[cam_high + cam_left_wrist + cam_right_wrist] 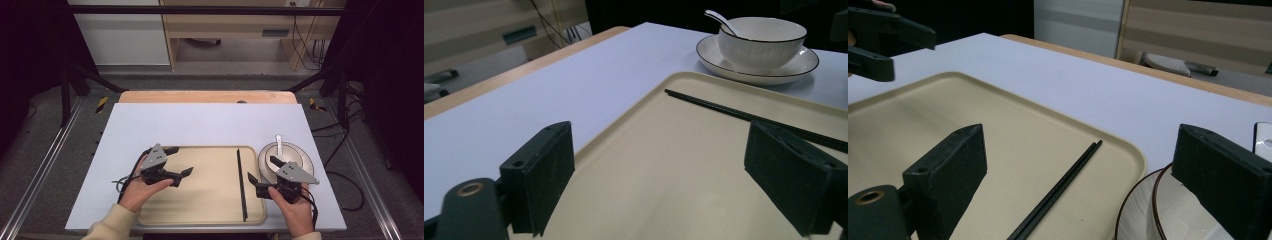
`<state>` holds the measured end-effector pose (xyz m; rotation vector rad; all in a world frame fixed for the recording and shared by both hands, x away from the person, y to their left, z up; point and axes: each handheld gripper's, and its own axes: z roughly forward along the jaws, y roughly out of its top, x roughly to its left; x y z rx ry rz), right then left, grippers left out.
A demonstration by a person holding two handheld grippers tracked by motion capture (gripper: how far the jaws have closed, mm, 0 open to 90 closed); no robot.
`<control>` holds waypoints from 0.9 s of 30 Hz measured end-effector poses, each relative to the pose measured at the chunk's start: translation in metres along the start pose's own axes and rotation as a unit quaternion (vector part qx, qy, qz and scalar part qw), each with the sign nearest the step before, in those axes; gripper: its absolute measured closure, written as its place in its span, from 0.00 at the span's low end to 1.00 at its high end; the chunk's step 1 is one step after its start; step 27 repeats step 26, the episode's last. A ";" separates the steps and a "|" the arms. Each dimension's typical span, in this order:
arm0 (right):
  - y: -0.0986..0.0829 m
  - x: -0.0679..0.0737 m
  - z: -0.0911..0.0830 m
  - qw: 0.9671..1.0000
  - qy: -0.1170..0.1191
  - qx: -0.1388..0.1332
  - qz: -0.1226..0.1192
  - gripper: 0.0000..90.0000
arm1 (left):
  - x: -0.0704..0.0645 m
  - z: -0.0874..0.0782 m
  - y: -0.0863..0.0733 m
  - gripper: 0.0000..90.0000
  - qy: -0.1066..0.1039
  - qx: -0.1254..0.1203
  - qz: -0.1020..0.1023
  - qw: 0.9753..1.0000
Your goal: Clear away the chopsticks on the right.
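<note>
High view: the left tool [181, 161] hovers over the beige tray [200, 210], jaws spread wide and empty; the right tool [261, 170] (likewise agape) hangs between the black chopsticks [241, 182] on the tray and the bowl [286, 159] on the bench [200, 122].

**Chopsticks on the tray, bowl beside it**

We see a pair of black chopsticks [241, 182] lying side by side, touching, flat along the right side of a beige tray [210, 210]. Just right of the tray a white bowl [762, 41] with a dark rim sits upright on a matching plate [796, 67]; a white spoon [720, 20] leans inside the bowl.
</note>
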<state>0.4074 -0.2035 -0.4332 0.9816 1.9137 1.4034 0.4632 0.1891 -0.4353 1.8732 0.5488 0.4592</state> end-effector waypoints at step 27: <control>-0.011 -0.006 -0.013 1.000 -0.013 -0.019 0.009 0.08 | 0.026 -0.106 -0.054 0.05 0.094 -0.067 -0.015 0.993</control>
